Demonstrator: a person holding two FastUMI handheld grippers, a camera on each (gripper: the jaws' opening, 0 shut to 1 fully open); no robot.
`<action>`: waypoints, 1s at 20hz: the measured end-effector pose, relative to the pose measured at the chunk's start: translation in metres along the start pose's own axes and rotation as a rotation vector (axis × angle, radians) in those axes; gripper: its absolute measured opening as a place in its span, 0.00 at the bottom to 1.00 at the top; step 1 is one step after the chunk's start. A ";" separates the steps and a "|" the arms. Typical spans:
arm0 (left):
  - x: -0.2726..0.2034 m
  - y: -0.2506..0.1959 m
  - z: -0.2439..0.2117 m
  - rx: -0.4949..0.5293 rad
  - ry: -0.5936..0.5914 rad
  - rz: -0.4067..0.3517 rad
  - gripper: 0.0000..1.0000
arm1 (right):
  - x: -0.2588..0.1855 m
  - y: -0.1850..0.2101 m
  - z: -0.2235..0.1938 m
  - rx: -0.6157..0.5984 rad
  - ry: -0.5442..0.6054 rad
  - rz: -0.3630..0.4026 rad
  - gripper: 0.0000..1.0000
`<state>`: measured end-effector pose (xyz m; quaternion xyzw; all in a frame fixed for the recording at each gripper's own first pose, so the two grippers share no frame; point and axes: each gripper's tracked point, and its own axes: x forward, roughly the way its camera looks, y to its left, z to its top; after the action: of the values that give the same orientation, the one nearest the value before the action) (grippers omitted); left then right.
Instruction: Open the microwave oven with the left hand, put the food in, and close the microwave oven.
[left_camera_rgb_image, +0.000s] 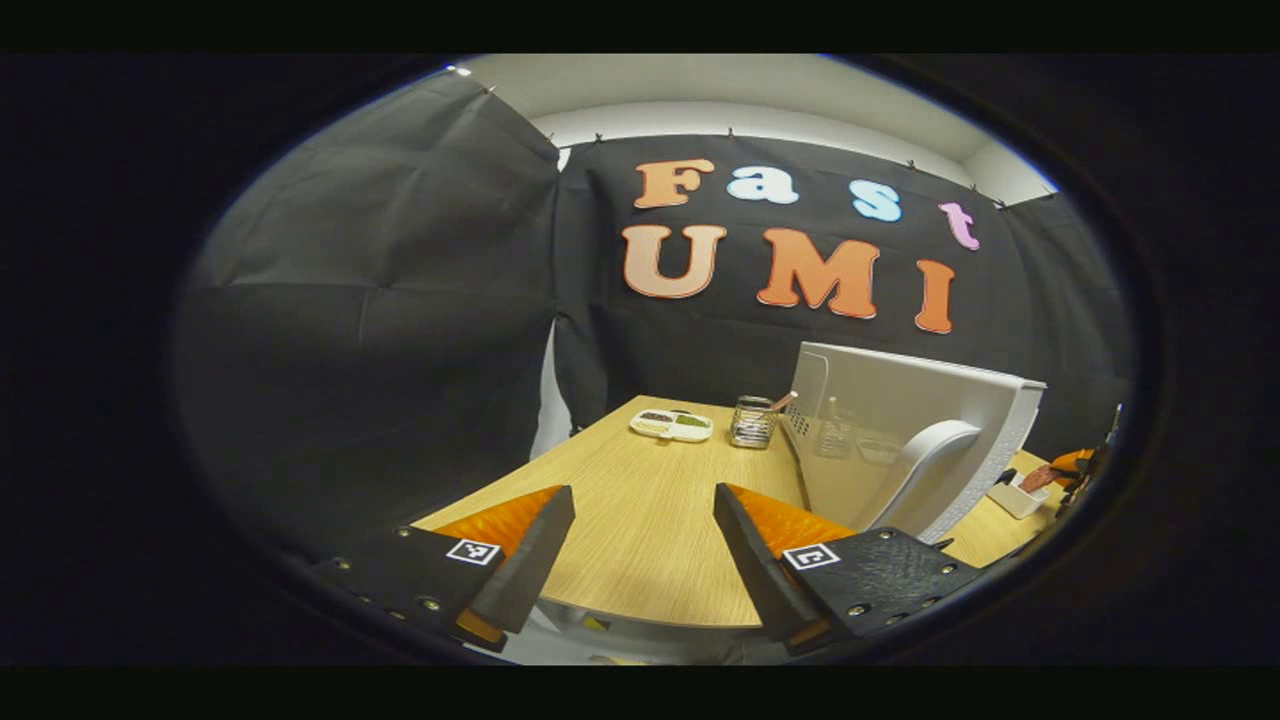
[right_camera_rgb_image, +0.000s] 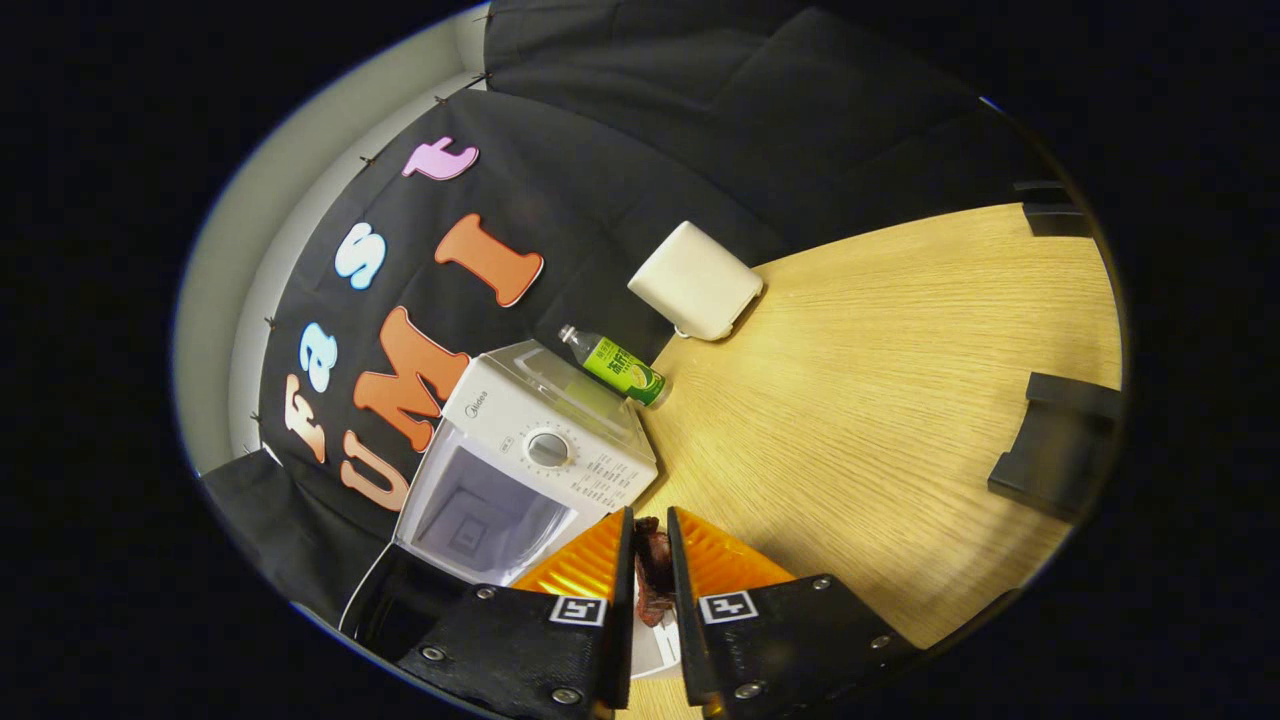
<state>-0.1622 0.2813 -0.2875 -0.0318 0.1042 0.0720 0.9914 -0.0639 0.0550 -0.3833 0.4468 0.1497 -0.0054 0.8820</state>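
Door's open: the microwave (right_camera_rgb_image: 530, 450) shows its bare cavity (right_camera_rgb_image: 490, 520), and in the left gripper view the door (left_camera_rgb_image: 905, 440) swings out wide with its handle (left_camera_rgb_image: 925, 470) facing us. The left gripper (left_camera_rgb_image: 640, 545) hangs just short of that door, fingers well apart, holding nothing.

The right gripper (right_camera_rgb_image: 650, 570) is pinched tight on the food (right_camera_rgb_image: 655, 565), a dark reddish piece sitting just in front of the microwave's control side, above a white dish (right_camera_rgb_image: 655, 645). That dish (left_camera_rgb_image: 1015, 497) also peeks out past the door in the left gripper view.

Now the risks, as I read it. The food is gripped narrowly and looks soft, so a quick swing toward the cavity could let it slip onto the table (right_camera_rgb_image: 880, 380). The cavity lies off to one side of the grip, so the food could clip the microwave's front frame on the way in. And the wide-open door could get bumped.
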 end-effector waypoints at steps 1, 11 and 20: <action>0.001 0.001 0.001 0.001 -0.003 0.002 0.87 | -0.001 0.003 0.000 0.004 0.003 0.004 0.18; 0.002 0.007 0.004 -0.002 -0.021 0.003 0.85 | -0.001 0.031 0.018 -0.130 -0.036 -0.028 0.10; 0.006 0.008 0.001 -0.001 -0.018 -0.007 0.86 | 0.014 0.106 0.023 -0.171 -0.044 0.050 0.10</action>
<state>-0.1570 0.2901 -0.2882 -0.0318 0.0950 0.0687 0.9926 -0.0293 0.1022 -0.2913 0.3734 0.1189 0.0197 0.9198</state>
